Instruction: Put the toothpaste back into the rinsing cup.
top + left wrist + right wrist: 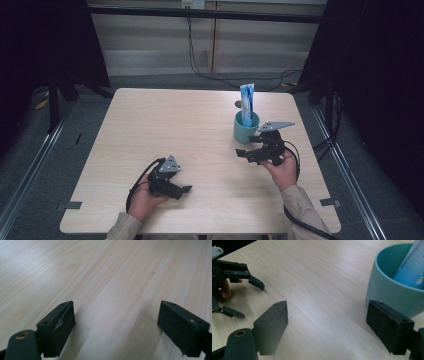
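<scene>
A teal cup (245,131) stands on the wooden table (200,120) at the right, and a blue-and-white packet (247,102) sticks up out of it. My right gripper (247,145) hovers just in front of the cup, open and holding nothing. In the right gripper view the cup (392,293) with the packet (412,267) sits just beyond the right jaw of my right gripper (327,305), not between the jaws. My left gripper (183,192) is low over the table near the front left, open and empty. Bare wood lies between the jaws of my left gripper (116,306).
The right gripper view has my left gripper (247,298) farther off at its left. A small dark object (238,104) lies behind the cup. Cables (200,70) run over the floor past the table's far edge. Dark frames stand on both sides.
</scene>
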Demonstrator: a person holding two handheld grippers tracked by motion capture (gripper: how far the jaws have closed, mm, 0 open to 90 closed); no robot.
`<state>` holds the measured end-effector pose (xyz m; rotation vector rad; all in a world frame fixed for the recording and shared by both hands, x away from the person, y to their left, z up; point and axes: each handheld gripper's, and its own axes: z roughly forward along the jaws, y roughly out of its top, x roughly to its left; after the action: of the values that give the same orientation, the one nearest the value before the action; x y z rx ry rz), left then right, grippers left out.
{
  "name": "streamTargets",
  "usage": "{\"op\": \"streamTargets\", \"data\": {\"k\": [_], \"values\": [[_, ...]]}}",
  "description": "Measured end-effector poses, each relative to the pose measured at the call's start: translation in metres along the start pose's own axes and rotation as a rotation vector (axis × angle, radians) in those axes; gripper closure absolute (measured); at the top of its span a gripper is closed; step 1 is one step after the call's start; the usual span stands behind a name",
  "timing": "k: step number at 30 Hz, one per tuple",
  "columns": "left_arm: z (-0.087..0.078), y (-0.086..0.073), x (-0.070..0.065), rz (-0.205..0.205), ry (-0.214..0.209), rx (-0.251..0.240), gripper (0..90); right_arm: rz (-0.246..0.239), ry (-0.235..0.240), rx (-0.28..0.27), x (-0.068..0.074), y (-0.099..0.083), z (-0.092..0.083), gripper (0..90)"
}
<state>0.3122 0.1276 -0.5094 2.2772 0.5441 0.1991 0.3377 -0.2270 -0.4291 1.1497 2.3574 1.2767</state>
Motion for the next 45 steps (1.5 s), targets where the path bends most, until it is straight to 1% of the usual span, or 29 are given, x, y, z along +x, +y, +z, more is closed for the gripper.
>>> {"op": "streamTargets", "data": {"k": [4,6,7,9,14,22,26,30,32,34,36,39,41,43,45], "values": [[0.000,0.000,0.000,0.000,0.002,0.000,14.0,-0.002,-0.005,0.011,0.000,-0.008,0.000,17.3],[0.000,0.000,0.000,0.000,0.002,0.000,14.0,0.004,0.004,0.010,-0.001,-0.012,0.000,17.3],[0.000,0.000,0.000,0.000,0.000,0.000,14.0,0.002,0.000,0.012,0.000,-0.013,0.000,17.3],[0.000,0.000,0.000,0.000,0.002,0.000,14.0,0.000,0.013,0.013,0.000,-0.017,0.001,17.3],[0.000,0.000,0.000,0.000,0.000,0.000,14.0,-0.001,0.019,0.019,0.002,-0.027,0.004,17.3],[0.000,0.000,0.000,0.000,0.000,0.000,14.0,0.005,0.013,0.033,0.003,-0.041,0.010,17.3],[0.000,0.000,0.000,-0.003,0.000,-0.002,14.0,0.003,0.008,0.048,0.004,-0.049,0.013,17.3],[0.000,0.000,0.000,0.000,0.000,0.000,14.0,0.011,0.005,0.064,0.004,-0.058,0.017,17.4],[0.000,0.000,0.000,0.000,0.000,0.000,14.0,0.006,0.001,0.074,0.004,-0.062,0.019,17.5],[0.000,0.000,0.000,-0.002,0.000,-0.002,14.0,0.000,-0.016,0.077,0.004,-0.065,0.020,18.2],[0.000,0.000,0.000,0.000,0.000,0.000,14.0,-0.002,-0.011,0.075,0.005,-0.067,0.021,18.2],[0.000,0.000,0.000,-0.003,0.001,-0.002,14.0,-0.030,-0.019,0.085,0.006,-0.070,0.023,18.6],[0.000,0.000,0.000,-0.002,0.002,-0.002,14.0,-0.029,-0.016,0.089,0.006,-0.072,0.024,18.6],[0.000,0.000,0.000,-0.002,0.002,-0.002,14.0,-0.044,-0.026,0.094,0.007,-0.073,0.025,18.6],[0.000,0.000,0.000,-0.002,0.002,-0.002,14.0,-0.045,-0.026,0.095,0.008,-0.074,0.026,18.6]]}}
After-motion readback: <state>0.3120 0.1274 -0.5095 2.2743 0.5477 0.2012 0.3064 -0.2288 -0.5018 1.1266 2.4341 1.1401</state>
